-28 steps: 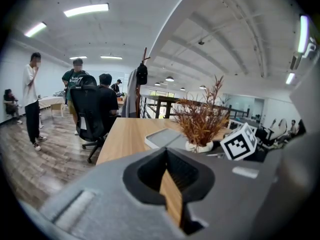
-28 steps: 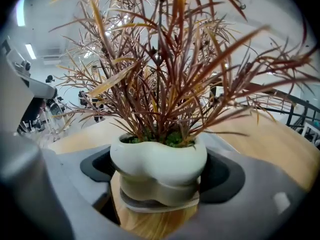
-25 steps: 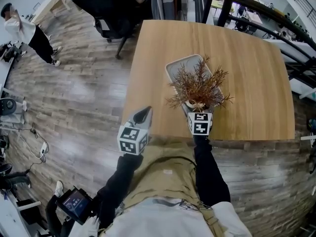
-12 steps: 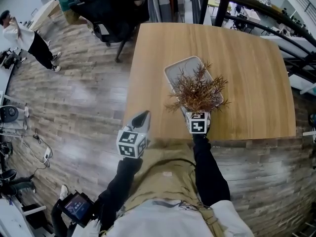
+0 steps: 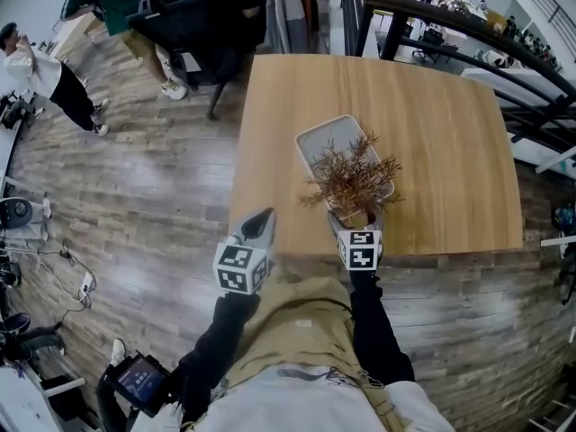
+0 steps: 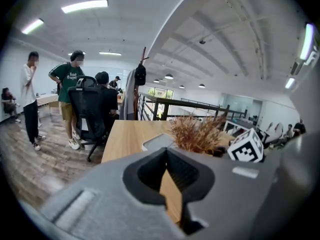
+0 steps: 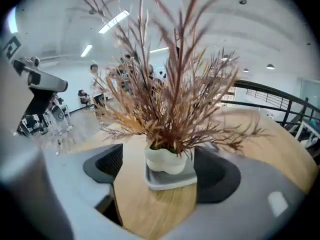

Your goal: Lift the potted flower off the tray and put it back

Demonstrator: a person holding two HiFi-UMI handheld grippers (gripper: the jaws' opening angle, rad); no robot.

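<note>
The potted flower (image 5: 351, 176), dry brown stems in a white pot (image 7: 167, 159), stands on the near end of the grey tray (image 5: 326, 138), which lies on the wooden table (image 5: 450, 133). My right gripper (image 5: 356, 227) is at the near side of the pot. Its dark pads (image 7: 107, 166) flank the pot without pressing on it; the jaws have just been closing a little. The tray's corner (image 7: 170, 180) shows under the pot. My left gripper (image 5: 258, 225) hovers over the table's near left edge, shut and empty (image 6: 167, 154).
A black office chair (image 5: 202, 25) and standing people (image 5: 40, 61) are beyond the table's far left. A dark railing (image 5: 450, 25) runs behind the table's far right. Wood floor surrounds the table.
Both grippers have risen a little, and the right one has drawn slightly back from the pot. The plant still stands on the tray.
</note>
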